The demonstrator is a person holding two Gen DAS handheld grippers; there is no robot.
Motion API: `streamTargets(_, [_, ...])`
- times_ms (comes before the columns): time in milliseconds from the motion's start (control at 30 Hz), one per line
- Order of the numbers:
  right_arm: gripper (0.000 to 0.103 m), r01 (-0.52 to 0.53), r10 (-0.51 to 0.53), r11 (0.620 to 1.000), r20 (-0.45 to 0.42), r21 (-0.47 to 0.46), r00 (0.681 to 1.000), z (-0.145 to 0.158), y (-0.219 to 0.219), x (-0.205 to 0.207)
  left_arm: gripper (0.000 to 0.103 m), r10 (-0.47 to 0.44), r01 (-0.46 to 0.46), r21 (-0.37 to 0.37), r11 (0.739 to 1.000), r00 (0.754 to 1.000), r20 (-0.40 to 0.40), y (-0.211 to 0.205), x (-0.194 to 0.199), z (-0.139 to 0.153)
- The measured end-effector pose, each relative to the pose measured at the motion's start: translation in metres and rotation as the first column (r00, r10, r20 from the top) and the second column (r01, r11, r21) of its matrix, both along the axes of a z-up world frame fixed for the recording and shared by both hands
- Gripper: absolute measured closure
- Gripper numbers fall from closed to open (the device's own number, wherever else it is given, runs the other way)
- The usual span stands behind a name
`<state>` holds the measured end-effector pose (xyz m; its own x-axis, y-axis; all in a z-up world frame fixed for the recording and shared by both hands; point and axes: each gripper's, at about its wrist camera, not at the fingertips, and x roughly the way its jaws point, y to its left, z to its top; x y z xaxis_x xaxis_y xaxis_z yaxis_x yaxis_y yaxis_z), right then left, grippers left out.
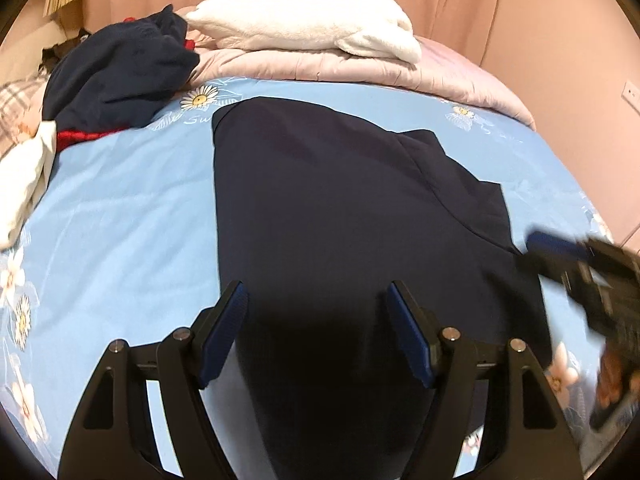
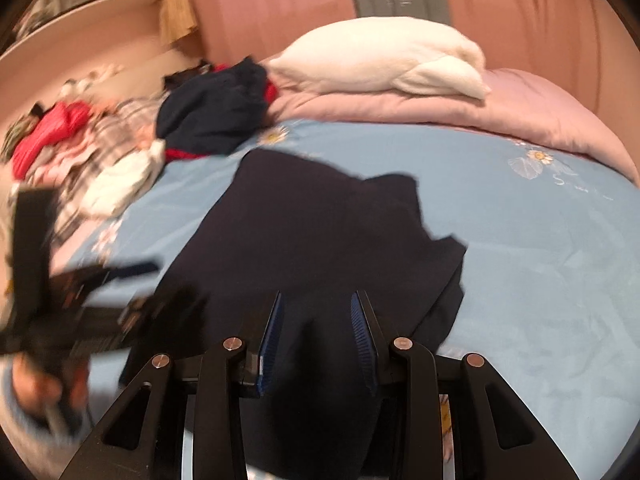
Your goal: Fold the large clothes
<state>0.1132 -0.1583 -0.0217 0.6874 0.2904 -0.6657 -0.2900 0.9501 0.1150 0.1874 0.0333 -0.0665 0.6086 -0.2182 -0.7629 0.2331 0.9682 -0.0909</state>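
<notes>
Left claw (image 1: 316,304) is observed with its jaws spread wide above the near part of the dark navy garment (image 1: 340,200), nothing being pinched between the blue pads (image 1: 222,332); dark cloth is seen below and between them, but no contact can be confirmed. Right claw (image 2: 318,320) is recorded with jaws part-way spread over the same garment; whether cloth is pinched between its pads cannot be told, as motion blur and the dark fabric obscure the gap. The garment is laid flat across the middle of the bed (image 1: 120,208), reaching toward the near edge, with one side already turned inward so that a stepped flap lies on its right half. A heap of unfolded clothes (image 1: 116,76) is noted toward the far left corner, and a white pillow (image 1: 308,16) on a pink quilt (image 1: 360,68) along the far edge. The garment is judged soft, limp and fairly light, likely to sag and crease when lifted and to drag on the sheet. Hold is best taken at two outer corners or along a hem edge, through all layers, so that the existing fold is not disturbed.
</notes>
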Motion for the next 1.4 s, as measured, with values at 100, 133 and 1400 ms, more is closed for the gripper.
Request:
streamTargets(100, [0.068, -0.028, 0.027, 0.999, -0.028, -0.040, 0.999, -0.015, 0.004, 0.005, 0.031, 0.004, -0.003, 0.046, 0.999, 1.000, -0.008, -0.009, 0.008, -0.010])
streamTargets(133, [0.068, -0.027, 0.025, 0.998, -0.037, -0.050, 0.999, -0.019, 0.005, 0.007, 0.031, 0.004, -0.004, 0.065, 0.998, 1.000, -0.006, -0.010, 0.007, -0.013])
streamTargets(1400, [0.068, 0.110, -0.111, 0.994, -0.130, -0.021, 0.985, -0.047, -0.015, -0.013, 0.028, -0.012, 0.016, 0.053, 0.998, 0.996, -0.093, 0.012, -0.062, -0.035])
